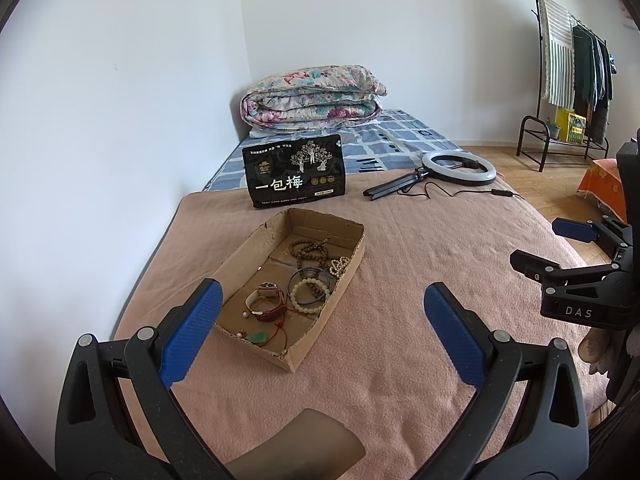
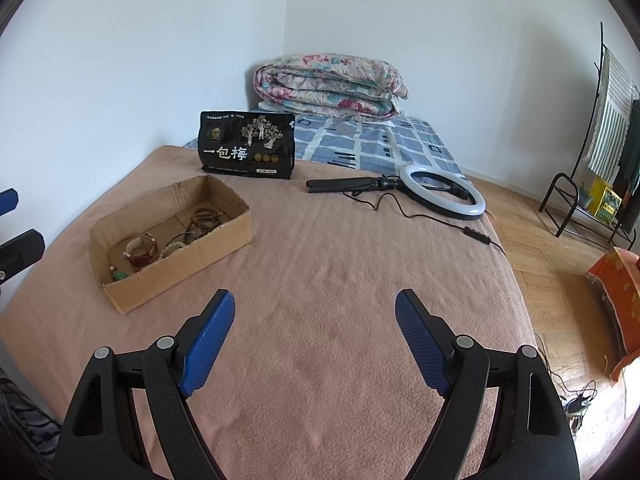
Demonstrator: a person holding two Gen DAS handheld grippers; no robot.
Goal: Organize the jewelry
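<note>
A shallow cardboard box (image 1: 352, 256) (image 2: 224, 236) lies on the pink blanket and holds jewelry: brown bead strands (image 1: 310, 252) (image 2: 204, 216), a white bead bracelet (image 1: 308, 294), a blue bangle (image 1: 316, 274), a watch (image 1: 268, 300) (image 2: 142, 254), and a green pendant on red cord (image 1: 258, 338). My left gripper (image 1: 322, 326) is open and empty, just in front of the box. My right gripper (image 2: 314, 336) is open and empty over bare blanket, right of the box; it also shows in the left wrist view (image 1: 540, 246).
A black snack bag (image 1: 294, 170) (image 2: 246, 146) stands behind the box. A ring light on a folded tripod (image 1: 460, 168) (image 2: 442, 190) lies at the back right with its cable. A folded floral quilt (image 1: 312, 98) sits far back. A clothes rack (image 1: 572, 80) stands on the wooden floor.
</note>
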